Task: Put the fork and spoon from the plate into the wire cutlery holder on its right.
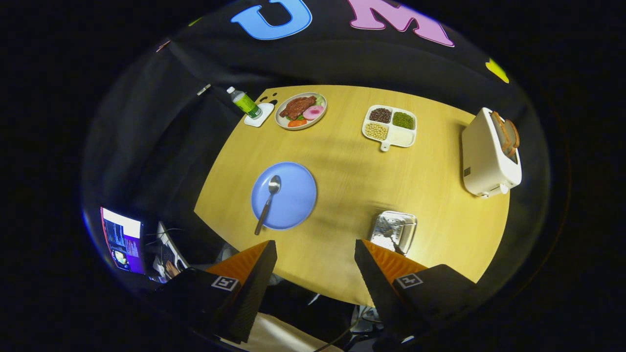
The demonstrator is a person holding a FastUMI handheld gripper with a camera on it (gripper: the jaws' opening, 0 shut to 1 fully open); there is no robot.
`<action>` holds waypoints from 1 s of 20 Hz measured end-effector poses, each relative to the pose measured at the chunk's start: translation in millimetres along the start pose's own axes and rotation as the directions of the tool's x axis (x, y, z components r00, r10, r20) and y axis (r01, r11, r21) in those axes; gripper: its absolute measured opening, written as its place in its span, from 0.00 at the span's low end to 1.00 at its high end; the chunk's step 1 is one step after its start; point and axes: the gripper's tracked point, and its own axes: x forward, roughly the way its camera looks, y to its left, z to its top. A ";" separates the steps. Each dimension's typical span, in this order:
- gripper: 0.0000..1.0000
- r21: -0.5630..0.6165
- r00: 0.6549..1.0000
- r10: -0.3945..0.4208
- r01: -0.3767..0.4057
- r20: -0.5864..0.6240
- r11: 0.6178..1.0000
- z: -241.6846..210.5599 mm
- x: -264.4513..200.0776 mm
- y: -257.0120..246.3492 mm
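Overhead, the hand-held gripper (315, 254) hung high above the near edge of the wooden desk (352, 171), its two fingers spread wide with nothing between them. Just beyond the left finger lay the blue plate (293, 195), and on it the spoon (268, 201), bowl pointing away and handle running back over the plate's near rim toward the fingers. Just ahead of the right finger, to the right of the plate and apart from it, stood the wire cutlery holder (394, 231); a utensil that looked like the fork (389, 230) sat inside it, though the wire glare made the shape hard to read. Farther across the desk, a plate of food (301, 110) sat near the far edge, with a green bottle (244, 102) on a white coaster (259, 115) just to its left. A white divided tray (390, 126) holding beans and grains lay to the right of that plate. At the desk's right side stood a white toaster (489, 154) with a slice of toast (507, 133) rising from its slot. Off the desk beside the left finger, a lit screen (122, 238) glowed.
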 end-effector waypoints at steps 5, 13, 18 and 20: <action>1.00 0.024 0.998 0.060 -0.060 0.005 0.998 5.7 50.3 47.7; 0.99 0.037 0.997 0.051 -0.049 -0.066 0.998 -14.0 146.9 84.9; 0.99 0.031 0.993 0.006 -0.003 -0.121 1.000 -32.5 205.6 95.8; 0.99 0.029 0.991 -0.024 0.029 -0.132 0.999 -36.2 222.3 94.5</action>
